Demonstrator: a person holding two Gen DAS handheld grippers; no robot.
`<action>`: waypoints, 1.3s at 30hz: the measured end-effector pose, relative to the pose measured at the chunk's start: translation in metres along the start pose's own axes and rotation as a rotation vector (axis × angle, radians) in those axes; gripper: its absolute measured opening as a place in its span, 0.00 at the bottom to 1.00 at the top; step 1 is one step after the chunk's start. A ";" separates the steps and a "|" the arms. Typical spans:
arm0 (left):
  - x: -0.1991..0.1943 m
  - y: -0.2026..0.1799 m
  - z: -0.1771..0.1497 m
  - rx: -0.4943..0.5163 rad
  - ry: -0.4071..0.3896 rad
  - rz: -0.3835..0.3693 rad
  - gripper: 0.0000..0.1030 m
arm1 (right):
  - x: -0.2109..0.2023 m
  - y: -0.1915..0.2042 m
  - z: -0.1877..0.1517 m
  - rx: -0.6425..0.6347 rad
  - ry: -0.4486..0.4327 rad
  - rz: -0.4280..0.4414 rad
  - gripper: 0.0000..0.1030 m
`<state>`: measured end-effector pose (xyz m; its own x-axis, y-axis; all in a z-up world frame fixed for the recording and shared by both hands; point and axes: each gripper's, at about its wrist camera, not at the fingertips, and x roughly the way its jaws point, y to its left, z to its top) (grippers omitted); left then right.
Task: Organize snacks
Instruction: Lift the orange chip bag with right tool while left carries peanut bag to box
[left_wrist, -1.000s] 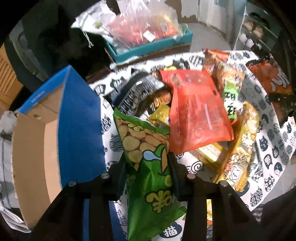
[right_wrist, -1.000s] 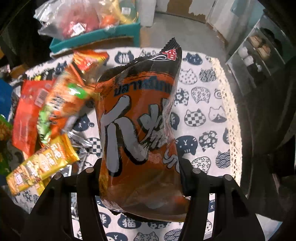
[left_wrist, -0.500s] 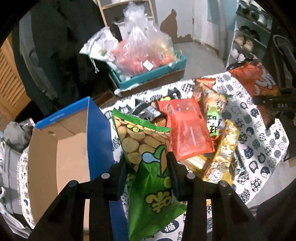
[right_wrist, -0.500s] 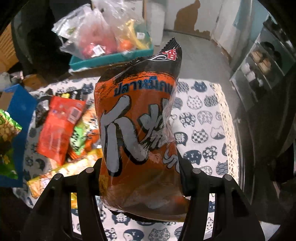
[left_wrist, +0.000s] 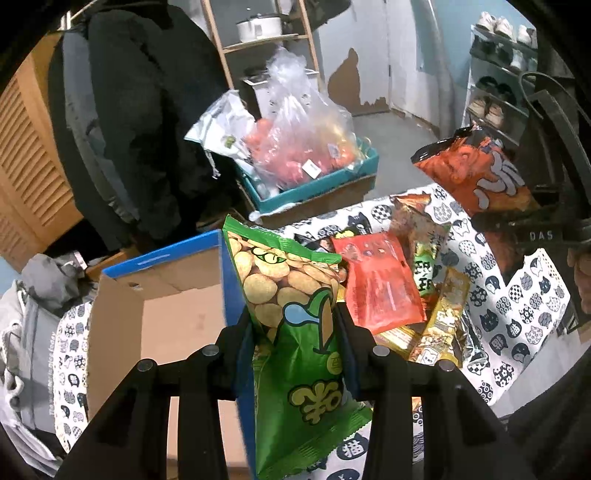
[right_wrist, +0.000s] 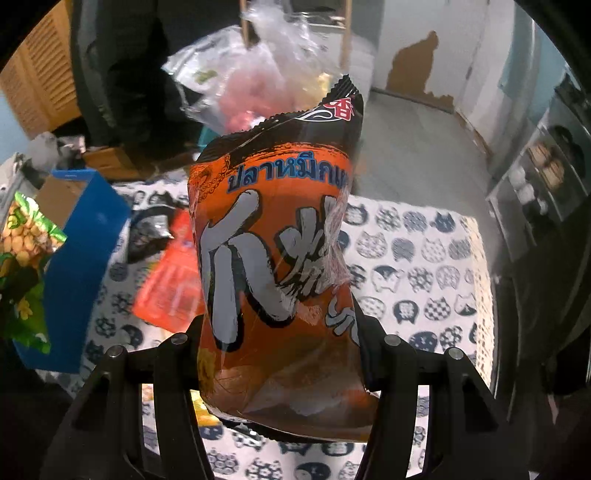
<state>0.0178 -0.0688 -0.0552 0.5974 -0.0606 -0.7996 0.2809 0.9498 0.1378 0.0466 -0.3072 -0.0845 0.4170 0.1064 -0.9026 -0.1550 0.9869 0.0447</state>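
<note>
Snacks: a loose pile (left_wrist: 402, 291) on the cat-print cloth (left_wrist: 517, 295), beyond and right of the left gripper.
Left gripper (left_wrist: 295, 328): pinching a green snack bag (left_wrist: 295, 332), upright between its fingers.
Right gripper (right_wrist: 280, 332): clamped on an orange snack bag (right_wrist: 273, 258).
Blue box (left_wrist: 155, 317): open, just left of the left gripper.

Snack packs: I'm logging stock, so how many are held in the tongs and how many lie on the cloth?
Held in tongs: 2, green pack and orange pack.
Lying on the cloth: at least 4 visible; the pile overlaps.
Total: at least 6.
</note>
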 end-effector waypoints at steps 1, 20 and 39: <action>-0.001 0.004 0.000 -0.008 -0.002 0.000 0.40 | -0.001 0.005 0.002 -0.009 -0.003 0.009 0.56; -0.008 0.077 -0.022 -0.139 0.001 0.058 0.40 | 0.001 0.106 0.036 -0.128 -0.012 0.147 0.56; -0.003 0.151 -0.059 -0.279 0.041 0.113 0.40 | 0.012 0.209 0.067 -0.233 0.008 0.247 0.56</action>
<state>0.0138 0.0928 -0.0663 0.5807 0.0578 -0.8121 -0.0066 0.9978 0.0663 0.0788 -0.0921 -0.0574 0.3341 0.3367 -0.8804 -0.4514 0.8771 0.1641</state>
